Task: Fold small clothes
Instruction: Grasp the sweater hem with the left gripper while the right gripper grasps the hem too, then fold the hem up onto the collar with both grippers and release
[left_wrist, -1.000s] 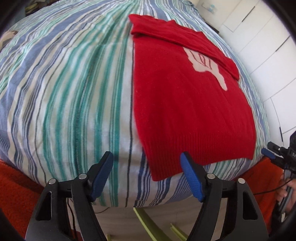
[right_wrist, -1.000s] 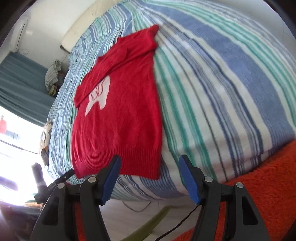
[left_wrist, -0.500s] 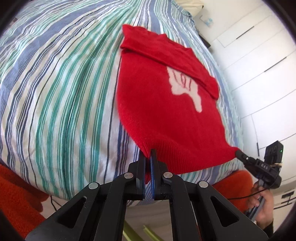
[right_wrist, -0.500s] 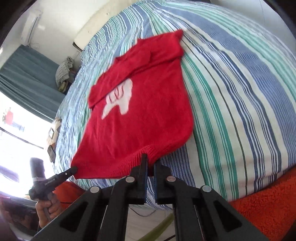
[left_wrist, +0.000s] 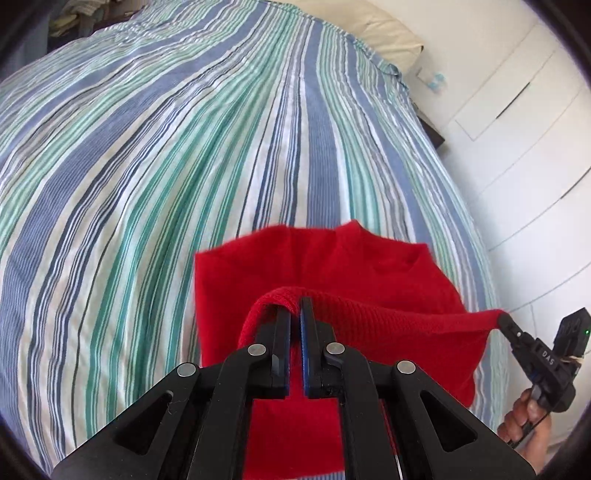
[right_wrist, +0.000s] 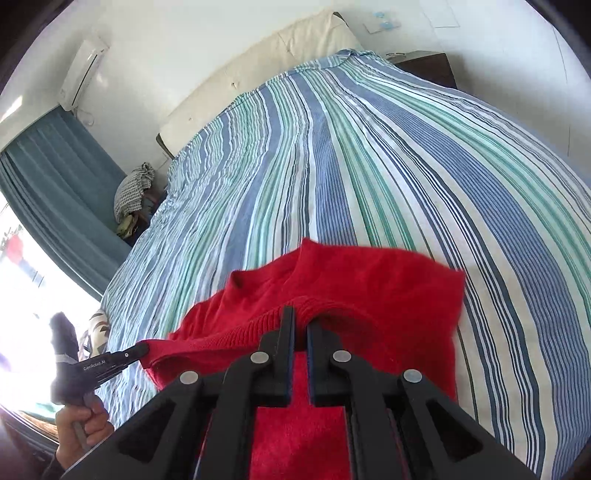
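Left gripper (left_wrist: 295, 308) and right gripper (right_wrist: 300, 317) each pinch the red sweater's (left_wrist: 369, 266) ribbed hem (left_wrist: 388, 310); uneven travel beyond the fingers could skew the fold; stretchy knit might slip free.

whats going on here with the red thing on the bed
A person is folding a small red sweater on a striped bedspread, a handheld gripper in each hand. The left gripper and the right gripper are each shut on a bottom corner of the ribbed hem, which is lifted and stretched between them above the rest of the garment. The fold is underway, not yet laid down.
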